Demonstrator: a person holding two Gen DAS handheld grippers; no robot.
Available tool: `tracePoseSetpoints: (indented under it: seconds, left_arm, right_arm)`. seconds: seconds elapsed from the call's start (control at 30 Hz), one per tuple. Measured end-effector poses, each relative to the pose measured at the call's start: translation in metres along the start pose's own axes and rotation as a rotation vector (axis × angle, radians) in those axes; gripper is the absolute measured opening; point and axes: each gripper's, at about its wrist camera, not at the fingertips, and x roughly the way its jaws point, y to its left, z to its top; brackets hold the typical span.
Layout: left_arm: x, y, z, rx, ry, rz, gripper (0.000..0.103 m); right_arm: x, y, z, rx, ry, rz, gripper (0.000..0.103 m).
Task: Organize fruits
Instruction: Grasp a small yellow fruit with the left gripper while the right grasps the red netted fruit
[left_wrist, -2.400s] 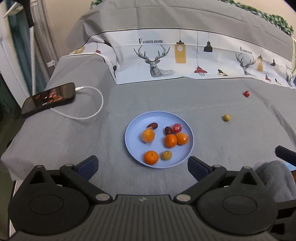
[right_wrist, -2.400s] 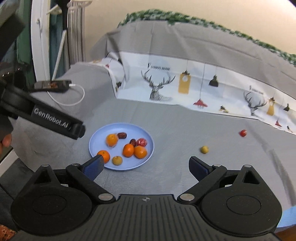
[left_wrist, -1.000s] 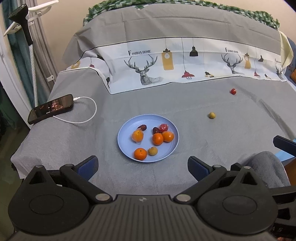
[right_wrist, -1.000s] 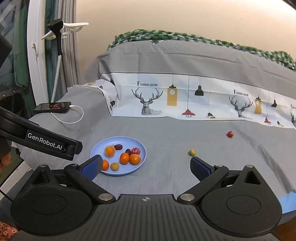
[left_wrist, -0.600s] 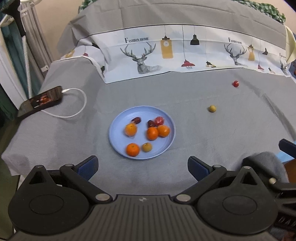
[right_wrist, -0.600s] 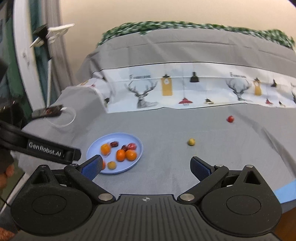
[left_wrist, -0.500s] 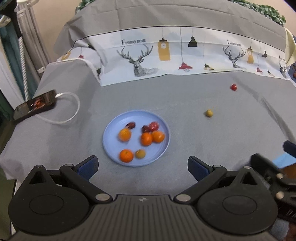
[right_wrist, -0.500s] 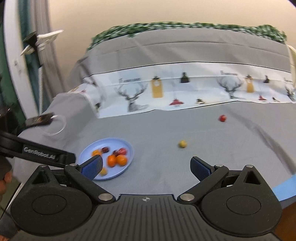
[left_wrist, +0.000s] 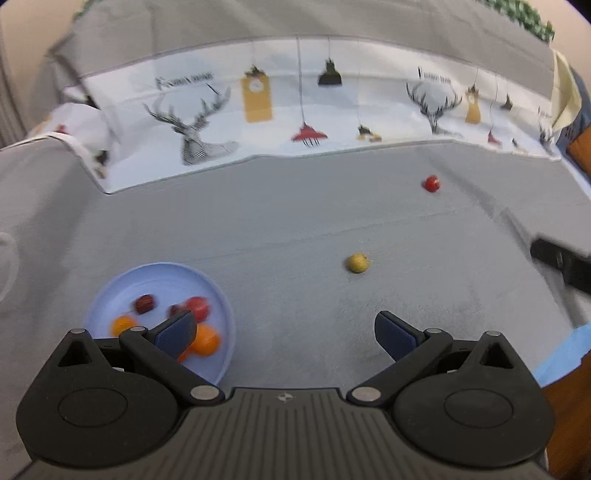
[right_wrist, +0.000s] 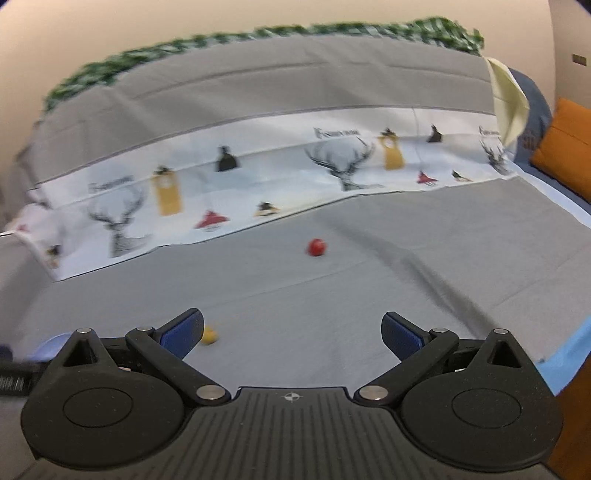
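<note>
A light blue plate holds several small fruits: oranges, a red one and dark ones. It lies on the grey bed cover at the lower left of the left wrist view, partly behind my left finger. A small yellow fruit and a small red fruit lie loose on the cover further right. My left gripper is open and empty above the cover. In the right wrist view the red fruit lies ahead and the yellow fruit sits beside the left finger. My right gripper is open and empty.
A white deer-print sheet drapes over a raised grey bolster at the back. An orange cushion is at the far right. The right gripper's black body shows at the right edge of the left wrist view. A blue edge marks the bed's right side.
Both grippers have swung to the right and moved forward. The plate has slid to the lower left of the left view and nearly out of the right view. The loose fruits look closer.
</note>
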Motion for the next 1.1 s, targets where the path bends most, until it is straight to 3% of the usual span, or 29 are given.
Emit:
tracePoseSetpoints:
  seconds: [0.23,0.43,0.63,0.73,0.77,0.8,0.83,0.87,1.0,1.1]
  left_arm:
    - [0.098,-0.039,0.03,0.034,0.03,-0.032,0.103]
    - [0.167,-0.054,0.046,0.1,0.01,-0.011,0.103]
    - [0.217,-0.061,0.046,0.132,0.091,-0.03,0.103]
    - [0.219,-0.058,0.041,0.122,0.069,-0.042,0.103]
    - [0.217,-0.057,0.04,0.115,0.074,-0.043,0.099]
    - [0.213,-0.054,0.039,0.101,0.062,-0.062,0.075]
    - [0.208,-0.054,0.038,0.1,0.045,-0.093,0.057]
    - [0.203,-0.056,0.039,0.126,0.035,-0.107,0.029]
    - [0.193,-0.059,0.036,0.187,0.032,-0.095,0.028]
    - [0.171,-0.049,0.037,0.186,0.03,-0.114,0.028]
  right_arm:
    - [0.151,-0.008,0.029,-0.001,0.005,-0.068,0.102]
    - [0.27,-0.011,0.035,-0.034,0.048,-0.095,0.102]
    - [0.332,-0.013,0.034,-0.028,0.052,-0.122,0.102]
    - [0.341,-0.013,0.028,-0.041,0.012,-0.12,0.102]
    - [0.338,-0.013,0.028,-0.044,0.002,-0.11,0.09]
    - [0.333,-0.01,0.028,-0.06,-0.019,-0.074,0.073]
    - [0.33,-0.005,0.028,-0.1,-0.025,-0.047,0.035]
    - [0.328,0.0,0.028,-0.141,-0.018,-0.055,0.032]
    - [0.307,0.0,0.027,-0.095,0.04,-0.076,0.032]
    - [0.254,-0.008,0.027,0.026,0.024,-0.047,0.032]
